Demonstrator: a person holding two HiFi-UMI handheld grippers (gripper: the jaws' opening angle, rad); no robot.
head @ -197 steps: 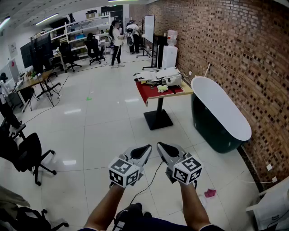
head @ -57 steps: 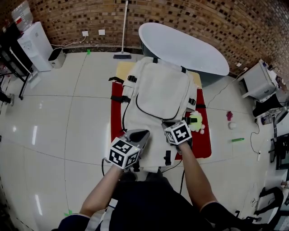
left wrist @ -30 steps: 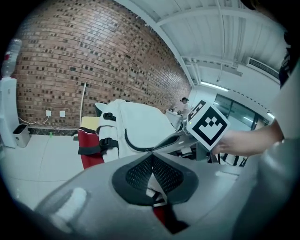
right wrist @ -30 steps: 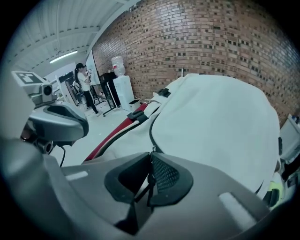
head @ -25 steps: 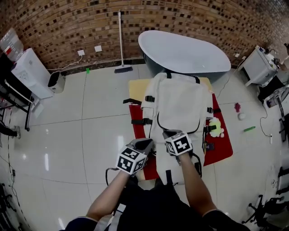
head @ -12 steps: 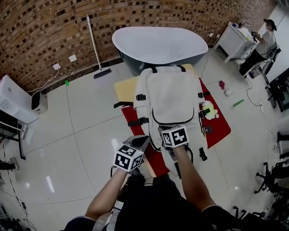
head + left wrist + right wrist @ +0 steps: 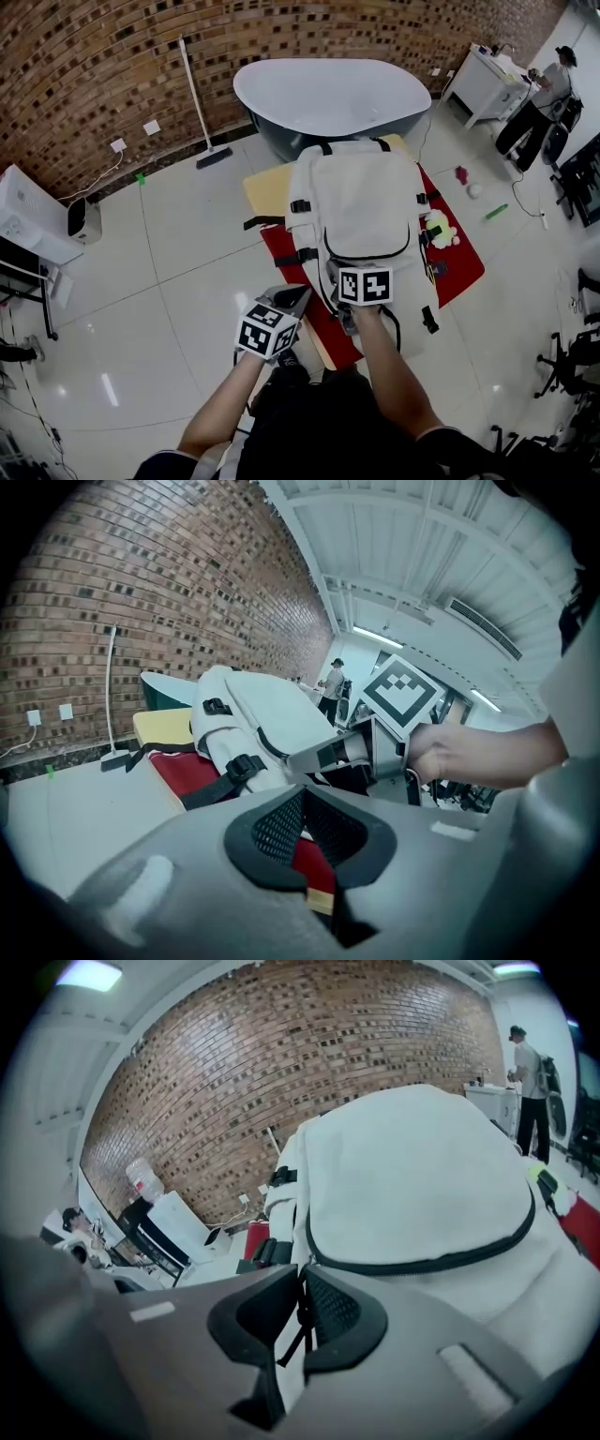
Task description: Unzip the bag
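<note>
Bag (image 7: 361, 202) lies flat on table (image 7: 267, 187); soft, floppy fabric, prob. light. Ur R gripper (image 7: 302, 1288) is pinched on thin black zip pull (image 7: 291, 1346). L gripper (image 7: 302, 803) is closed, empty. Hold the pull, tug along track.

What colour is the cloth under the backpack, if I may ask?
The cloth is red, clearest in the head view.

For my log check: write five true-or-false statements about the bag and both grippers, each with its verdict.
1. The right gripper is shut on the black zipper pull. True.
2. The left gripper grips a bag strap. False: its fingers are together on nothing, beside the bag.
3. The white backpack lies on a red cloth. True.
4. The front zipper is fully open. False: it looks closed.
5. The yellow-green toy lies left of the bag. False: right.
</note>
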